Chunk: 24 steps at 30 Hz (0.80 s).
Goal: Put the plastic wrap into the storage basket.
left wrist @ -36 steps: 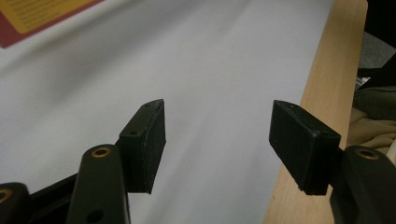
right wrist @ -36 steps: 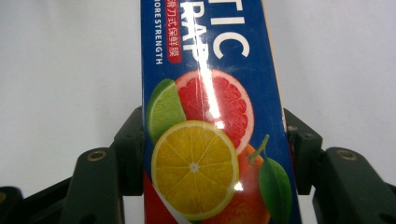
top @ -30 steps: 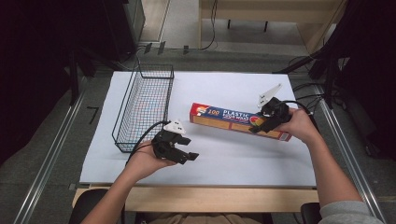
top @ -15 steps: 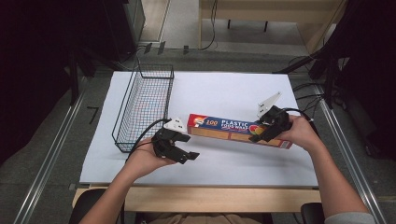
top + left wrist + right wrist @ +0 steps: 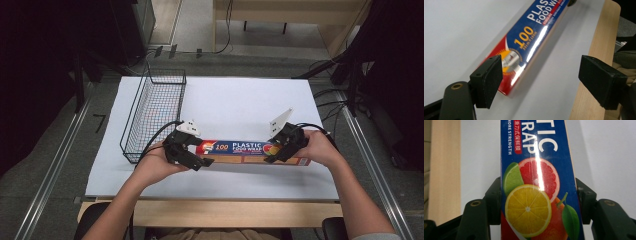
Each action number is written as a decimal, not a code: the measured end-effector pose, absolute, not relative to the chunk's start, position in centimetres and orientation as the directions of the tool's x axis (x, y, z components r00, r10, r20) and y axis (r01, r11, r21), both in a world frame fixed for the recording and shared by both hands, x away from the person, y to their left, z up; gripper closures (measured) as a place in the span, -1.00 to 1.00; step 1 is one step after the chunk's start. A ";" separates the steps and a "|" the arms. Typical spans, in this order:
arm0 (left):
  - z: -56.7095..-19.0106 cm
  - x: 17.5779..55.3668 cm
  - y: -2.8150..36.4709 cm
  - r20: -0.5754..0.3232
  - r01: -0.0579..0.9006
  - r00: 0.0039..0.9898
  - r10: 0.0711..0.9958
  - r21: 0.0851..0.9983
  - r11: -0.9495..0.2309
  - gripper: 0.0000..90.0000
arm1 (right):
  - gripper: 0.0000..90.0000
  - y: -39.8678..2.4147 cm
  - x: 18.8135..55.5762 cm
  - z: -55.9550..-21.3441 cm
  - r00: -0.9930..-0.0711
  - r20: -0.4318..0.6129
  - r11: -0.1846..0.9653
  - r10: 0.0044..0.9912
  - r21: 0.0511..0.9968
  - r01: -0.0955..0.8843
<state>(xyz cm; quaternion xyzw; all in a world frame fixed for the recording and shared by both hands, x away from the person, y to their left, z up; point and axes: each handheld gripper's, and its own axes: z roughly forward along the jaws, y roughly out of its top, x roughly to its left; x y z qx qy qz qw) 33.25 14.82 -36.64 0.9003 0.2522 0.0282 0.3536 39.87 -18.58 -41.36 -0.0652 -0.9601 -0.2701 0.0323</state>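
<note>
From above, the long cardboard box of plastic wrap (image 5: 252, 151) lies flat on the white sheet (image 5: 235, 105) near the table's front edge, with the black wire basket (image 5: 156, 112) just off its left end. The right gripper (image 5: 281, 146) is clamped across the box toward its right end, while the left gripper (image 5: 192, 152) sits at the left end, the box's tip between its spread jaws. The left gripper view brings out what the high view cannot — the box (image 5: 529, 42) is glossy, blue with a red corner and a big yellow "100", and the two blunt black pads (image 5: 487, 80) stand wide apart, having just been opening; one pad hides the box's corner, the other is well clear. The pale wooden table edge (image 5: 596, 57) runs along the right. The right gripper view shows printed citrus slices on the box (image 5: 539, 195) — both jaws pressing its sides.
</note>
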 end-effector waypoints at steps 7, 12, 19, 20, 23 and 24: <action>-36.0 33.5 14.1 -0.119 0.410 0.887 0.447 0.650 -0.640 -0.54 | -0.09 -18.2 38.9 -40.8 -0.994 0.098 0.853 0.057 0.513 0.099; -35.8 33.5 13.3 -0.122 0.398 0.896 0.427 0.646 -0.651 -0.54 | -0.09 -17.9 38.2 -40.3 -0.996 0.091 0.860 0.006 0.508 0.051; -35.8 33.9 12.2 -0.118 0.387 0.904 0.410 0.631 -0.672 -0.54 | -0.09 -17.1 38.1 -39.6 -0.997 0.081 0.854 -0.010 0.519 0.033; -35.8 33.9 12.1 -0.119 0.386 0.905 0.407 0.631 -0.673 -0.54 | -0.09 -17.0 38.1 -39.5 -0.997 0.078 0.856 -0.014 0.516 0.028; -35.7 34.0 11.5 -0.105 0.374 0.911 0.400 0.621 -0.689 -0.54 | -0.09 -16.6 38.0 -39.2 -0.997 0.070 0.863 -0.024 0.504 0.014; -35.7 34.0 11.4 -0.102 0.375 0.910 0.403 0.616 -0.692 -0.54 | -0.09 -16.5 37.9 -39.1 -0.997 0.070 0.865 -0.027 0.502 0.012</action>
